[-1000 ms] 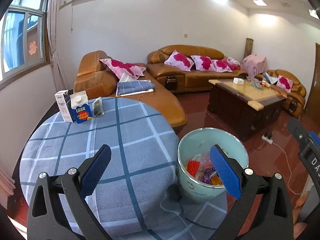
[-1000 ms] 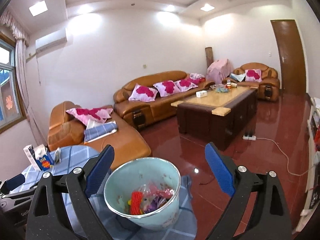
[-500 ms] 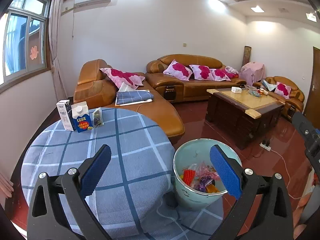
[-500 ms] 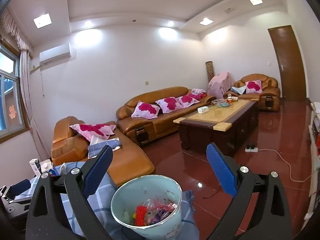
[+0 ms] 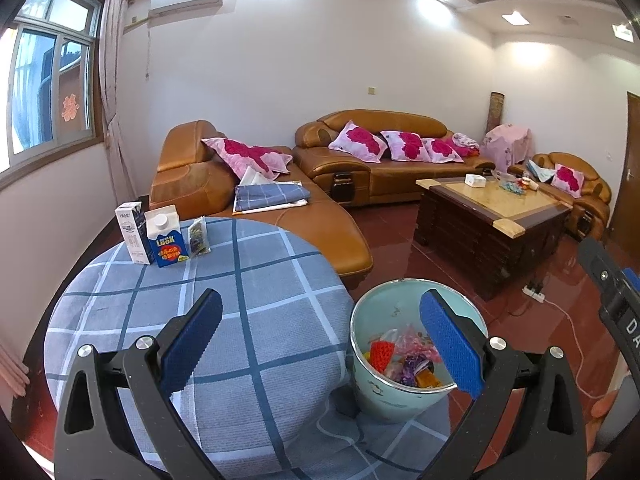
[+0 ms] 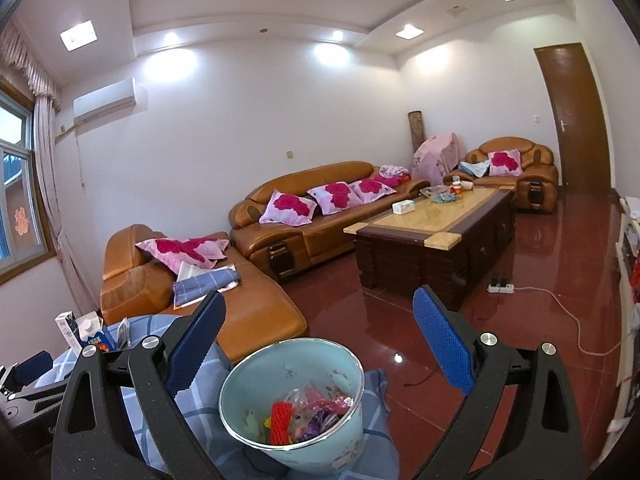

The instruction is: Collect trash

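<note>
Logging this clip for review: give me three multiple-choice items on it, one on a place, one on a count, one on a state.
1. Where do the cartons stand?
A. on the far edge of the round table
B. inside the bin
C. on the coffee table

2. How many cartons stand there?
A. one
B. two
C. four

3. How is the left gripper?
A. shut on a wrapper
B. shut on the bin's rim
C. open, holding nothing

Answers: 1 A, they stand on the checked cloth at the sofa side. 2 B, a white one and a blue one side by side, a small packet beside them. 3 C, its blue fingers stand wide apart, and the bin with wrappers shows between them.
</note>
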